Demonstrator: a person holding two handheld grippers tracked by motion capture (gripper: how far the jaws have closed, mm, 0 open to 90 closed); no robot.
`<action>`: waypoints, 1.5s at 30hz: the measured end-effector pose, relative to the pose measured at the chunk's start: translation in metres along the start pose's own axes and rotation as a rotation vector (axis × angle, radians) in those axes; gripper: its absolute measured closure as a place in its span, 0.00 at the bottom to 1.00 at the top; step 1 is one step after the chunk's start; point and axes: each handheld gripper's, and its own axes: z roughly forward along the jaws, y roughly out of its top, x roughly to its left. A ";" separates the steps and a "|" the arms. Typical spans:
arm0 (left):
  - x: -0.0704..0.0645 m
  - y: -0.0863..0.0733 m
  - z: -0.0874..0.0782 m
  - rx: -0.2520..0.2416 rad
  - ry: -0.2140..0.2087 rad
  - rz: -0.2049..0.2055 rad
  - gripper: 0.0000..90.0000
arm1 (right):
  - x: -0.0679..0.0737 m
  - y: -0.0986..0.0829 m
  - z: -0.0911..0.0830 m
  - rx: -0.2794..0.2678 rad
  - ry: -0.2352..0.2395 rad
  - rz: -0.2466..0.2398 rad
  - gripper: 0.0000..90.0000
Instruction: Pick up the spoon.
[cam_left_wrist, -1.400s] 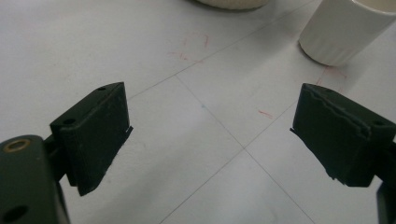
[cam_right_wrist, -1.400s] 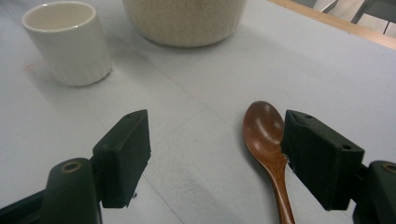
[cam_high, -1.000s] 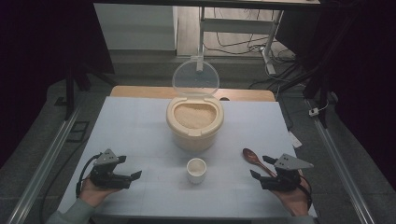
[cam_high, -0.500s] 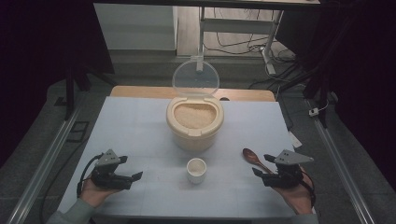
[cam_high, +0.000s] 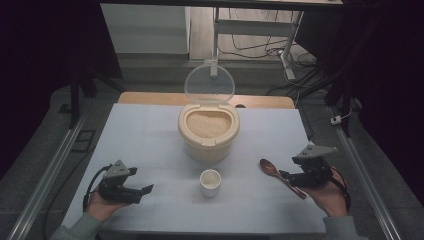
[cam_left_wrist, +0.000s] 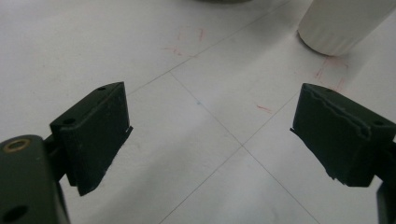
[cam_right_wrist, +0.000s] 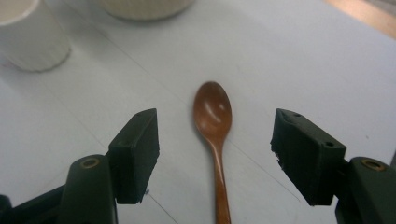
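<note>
A cream container (cam_high: 208, 131) full of rice stands mid-table with its clear lid (cam_high: 209, 84) tipped up behind it. In front of it is a small white cup (cam_high: 210, 182), also at the top of both gripper views (cam_left_wrist: 341, 23) (cam_right_wrist: 28, 35). A brown wooden spoon (cam_high: 280, 175) (cam_right_wrist: 214, 126) lies to the right, bowl facing up. My right gripper (cam_high: 287, 176) (cam_right_wrist: 215, 156) is open, its jaws straddling the spoon's handle without touching it. At the lower left my left gripper (cam_high: 145, 190) (cam_left_wrist: 210, 135) is open over bare table, pointing toward the cup.
The white table (cam_high: 150, 135) ends in a wooden strip (cam_high: 150, 98) at the back. Metal rails (cam_high: 50, 170) run along both sides. Cables and a stand (cam_high: 285, 50) lie on the floor beyond.
My right gripper has lifted slightly and edged forward along the spoon's handle. The left gripper has barely moved.
</note>
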 end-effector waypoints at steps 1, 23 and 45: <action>0.000 0.000 0.000 0.002 -0.001 0.000 0.12 | -0.003 0.002 0.001 0.024 0.000 -0.006 0.36; -0.001 -0.001 0.003 0.022 -0.006 0.007 0.12 | -0.031 -0.020 0.037 0.356 0.047 0.005 0.38; 0.000 -0.001 0.004 0.029 -0.006 0.008 0.12 | -0.028 -0.040 0.058 0.430 0.087 -0.020 0.59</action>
